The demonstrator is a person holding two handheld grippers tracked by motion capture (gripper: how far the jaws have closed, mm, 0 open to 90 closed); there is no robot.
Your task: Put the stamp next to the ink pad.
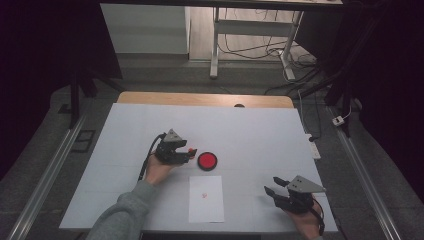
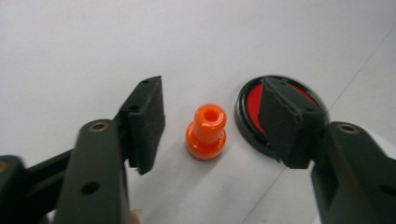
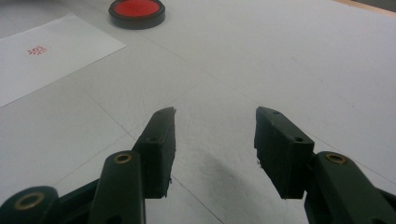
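My left hand-held gripper (image 2: 212,133): jaws apart, touching nothing | stamp (image 2: 206,132) stands upright on worktop (image 2: 140,42) between them, untouched, just beside ink pad (image 2: 254,105) | my right hand-held gripper (image 3: 215,149): half open, empty, near paper (image 3: 51,51)

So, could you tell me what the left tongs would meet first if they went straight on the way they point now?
Probably the orange stamp, standing upright between the open left tongs with gaps on both sides. The red ink pad lies just beyond the right jaw.
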